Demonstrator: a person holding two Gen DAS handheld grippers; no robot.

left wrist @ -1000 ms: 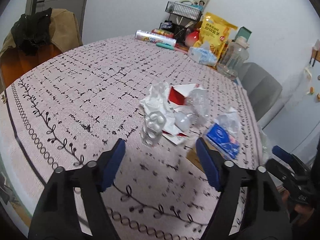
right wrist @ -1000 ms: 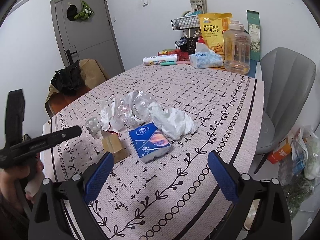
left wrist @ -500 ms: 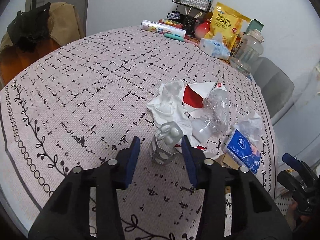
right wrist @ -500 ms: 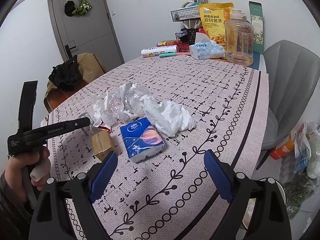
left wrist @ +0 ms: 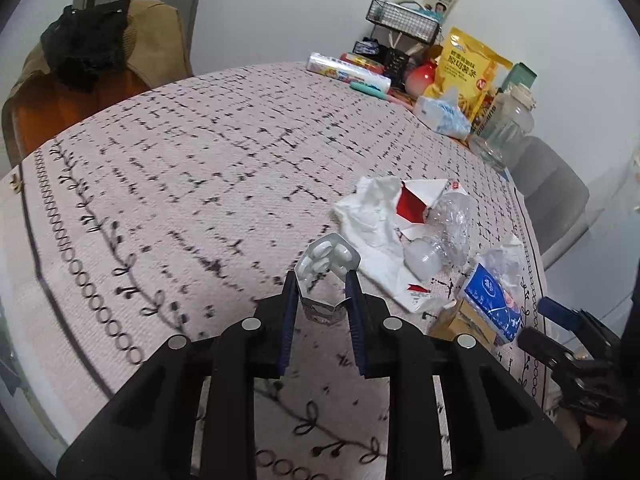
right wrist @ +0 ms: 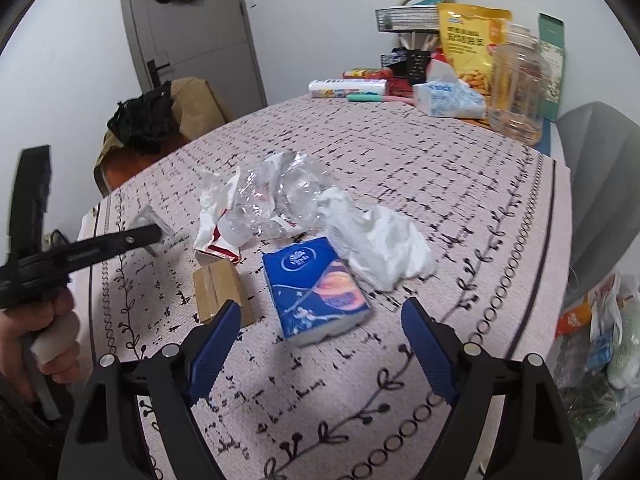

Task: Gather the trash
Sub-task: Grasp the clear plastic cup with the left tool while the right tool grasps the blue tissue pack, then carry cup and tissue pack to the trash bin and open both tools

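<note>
Jaws have now closed on blister pack.

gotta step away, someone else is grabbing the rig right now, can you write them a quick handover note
Left gripper: shut on the pill pack, apparently raised off the table.
Right gripper: open, holding nothing, hanging near the blue tissue pack.
On the table: crumpled white tissue, crushed clear plastic bottle, red and white carton, small cardboard box.
Done: pill pack picked up.
Left: drop it wherever trash goes (no bin in view), then collect the rest.
</note>
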